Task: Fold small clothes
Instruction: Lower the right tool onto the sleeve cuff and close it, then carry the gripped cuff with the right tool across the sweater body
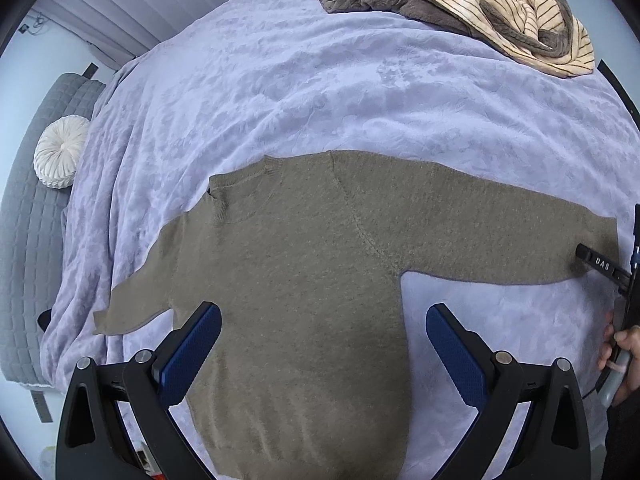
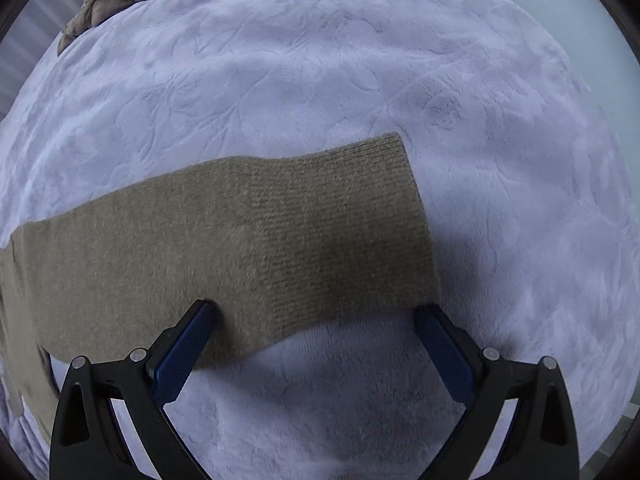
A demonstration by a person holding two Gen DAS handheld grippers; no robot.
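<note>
An olive-brown knit sweater (image 1: 300, 264) lies flat on the lavender bedspread (image 1: 320, 88), both sleeves spread out sideways. My left gripper (image 1: 323, 320) hovers open above the sweater's body, blue pads wide apart, holding nothing. In the left wrist view the right gripper (image 1: 600, 266) shows at the far right, at the cuff of the right sleeve. In the right wrist view that ribbed sleeve end (image 2: 340, 224) lies across the bedspread (image 2: 360, 60), and my right gripper (image 2: 316, 312) is open with its fingertips at the sleeve's near edge, straddling the cuff.
A heap of brown and cream-striped clothes (image 1: 460, 4) sits at the far end of the bed. A grey quilted bench (image 1: 36, 216) with a round white cushion (image 1: 60, 152) stands to the left. A person's hand (image 1: 620, 344) holds the right gripper handle.
</note>
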